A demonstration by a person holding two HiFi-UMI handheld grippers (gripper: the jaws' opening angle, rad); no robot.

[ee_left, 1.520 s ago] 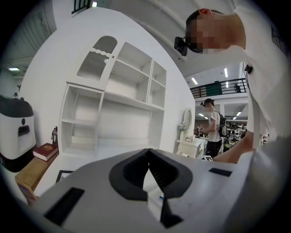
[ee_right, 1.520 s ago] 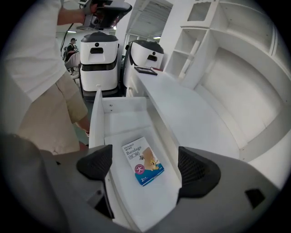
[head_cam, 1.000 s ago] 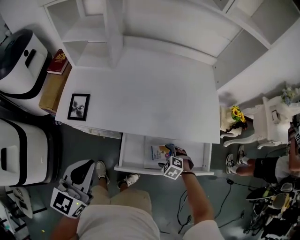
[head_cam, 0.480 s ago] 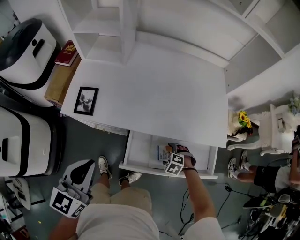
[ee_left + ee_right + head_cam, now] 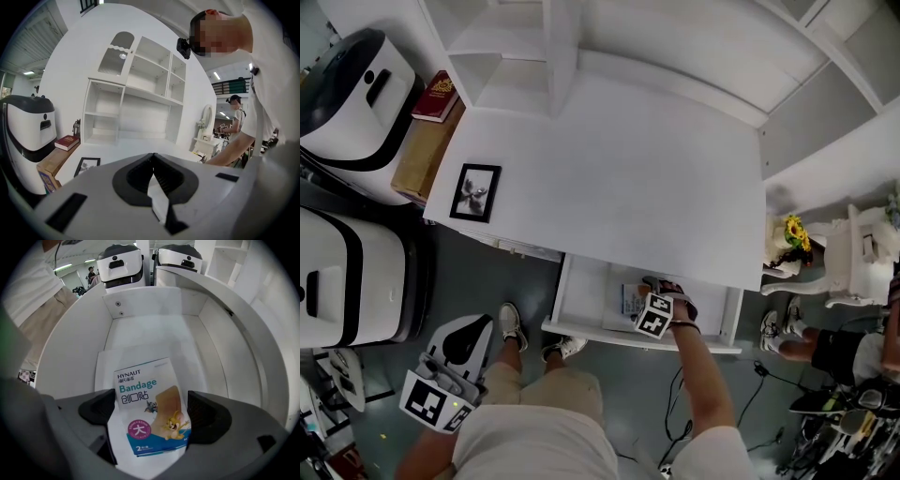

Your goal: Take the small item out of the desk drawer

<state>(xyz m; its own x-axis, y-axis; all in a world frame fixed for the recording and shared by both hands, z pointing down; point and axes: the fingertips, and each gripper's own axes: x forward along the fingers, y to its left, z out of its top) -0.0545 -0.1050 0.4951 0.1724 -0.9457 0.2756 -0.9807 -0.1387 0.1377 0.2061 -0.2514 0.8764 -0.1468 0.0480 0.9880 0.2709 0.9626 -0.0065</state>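
The white desk's drawer (image 5: 581,328) is pulled out below the desktop (image 5: 619,178). Inside it lies a small bandage packet (image 5: 631,298) (image 5: 147,404), white and blue with a cartoon print, on a white sheet. My right gripper (image 5: 652,289) (image 5: 152,412) reaches into the drawer and stands open, with one jaw on each side of the packet's near end. No contact with the packet shows. My left gripper (image 5: 469,333) (image 5: 153,165) hangs low by the person's left leg, shut and empty, pointing towards the desk.
A framed photo (image 5: 476,192) lies at the desk's left edge. A red book (image 5: 436,97) rests on a cardboard box (image 5: 417,155) next to two white machines (image 5: 347,272). Shelves rise behind the desk. A white stand with a sunflower (image 5: 795,234) and another person (image 5: 844,352) are at the right.
The head view has shifted, so the desk sits a little lower right in frame. My right gripper stays over the packet in the drawer. The left gripper has not moved.
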